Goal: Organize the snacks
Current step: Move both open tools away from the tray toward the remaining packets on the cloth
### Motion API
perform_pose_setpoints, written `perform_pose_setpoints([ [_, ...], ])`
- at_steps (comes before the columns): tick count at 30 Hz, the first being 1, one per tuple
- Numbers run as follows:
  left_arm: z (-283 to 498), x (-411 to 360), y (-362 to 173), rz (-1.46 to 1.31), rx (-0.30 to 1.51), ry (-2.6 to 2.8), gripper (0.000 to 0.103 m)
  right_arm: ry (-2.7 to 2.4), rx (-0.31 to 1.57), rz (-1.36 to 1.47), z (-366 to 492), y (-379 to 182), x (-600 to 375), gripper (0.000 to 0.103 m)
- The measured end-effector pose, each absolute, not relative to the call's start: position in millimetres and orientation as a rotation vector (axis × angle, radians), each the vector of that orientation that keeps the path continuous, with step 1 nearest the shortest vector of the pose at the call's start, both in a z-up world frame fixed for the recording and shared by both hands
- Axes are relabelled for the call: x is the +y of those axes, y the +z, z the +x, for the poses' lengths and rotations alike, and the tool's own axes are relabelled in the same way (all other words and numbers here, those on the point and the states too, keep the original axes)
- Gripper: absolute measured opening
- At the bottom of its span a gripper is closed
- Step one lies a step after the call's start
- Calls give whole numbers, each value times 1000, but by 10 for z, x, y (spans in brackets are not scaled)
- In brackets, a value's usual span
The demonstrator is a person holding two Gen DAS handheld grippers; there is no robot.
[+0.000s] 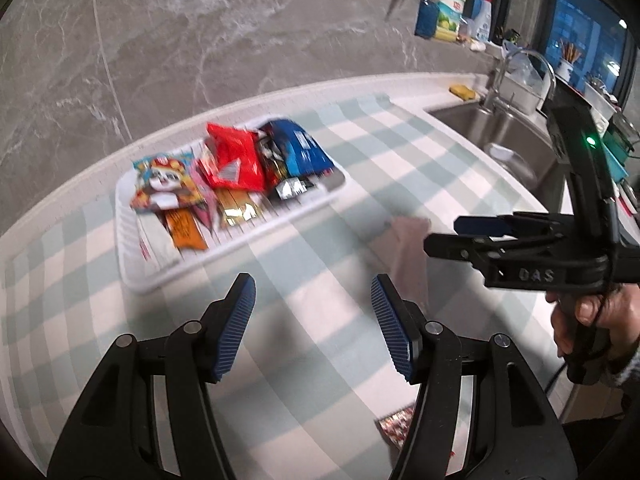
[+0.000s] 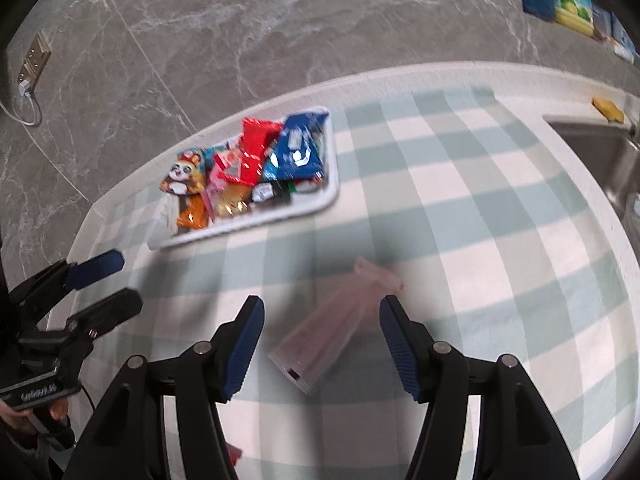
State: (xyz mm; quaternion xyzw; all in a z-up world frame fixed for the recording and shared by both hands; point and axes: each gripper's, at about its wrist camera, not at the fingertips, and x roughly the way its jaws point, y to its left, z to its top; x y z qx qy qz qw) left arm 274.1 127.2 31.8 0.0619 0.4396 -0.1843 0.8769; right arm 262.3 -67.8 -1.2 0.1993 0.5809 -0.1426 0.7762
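Overhead, both grippers hang above the checked cloth (image 2: pixel 500 208). Left gripper (image 1: pixel 314 328): jaws wide apart, nothing between them, bare cloth below. Right gripper (image 2: pixel 322 346): jaws equally wide, holding nothing, poised over a pale pink packet (image 2: pixel 332 324) lying flat on the cloth, apart from both fingers. White tray (image 1: pixel 132 276) sits near the wall, well apart from the pink packet, piled with snacks: blue packet (image 1: pixel 300 146), red packet (image 1: pixel 234 158), panda packet (image 1: pixel 164 180), orange packet (image 1: pixel 185 232). Another small wrapper (image 1: pixel 396 424), possibly red-patterned, lies near the left gripper; too blurred to read. Sink (image 1: pixel 500 132) at far right.
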Motion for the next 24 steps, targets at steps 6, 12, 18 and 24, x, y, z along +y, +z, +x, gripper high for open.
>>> perform_pose_setpoints([
  [6,2558,1201,112,121,972,-401,59,-329,1297,470,2527,-186,-714,63],
  [12,2425,1157,-53,119,1010,-414,59,-329,1330,498,2493,-337,-669,64],
  [18,2304,1123,-190,119,1044,-428,59,-326,1342,488,2510,-416,-611,68],
  [24,2194,1106,-314,123,1075,-435,59,-326,1343,473,2561,-451,-585,70],
])
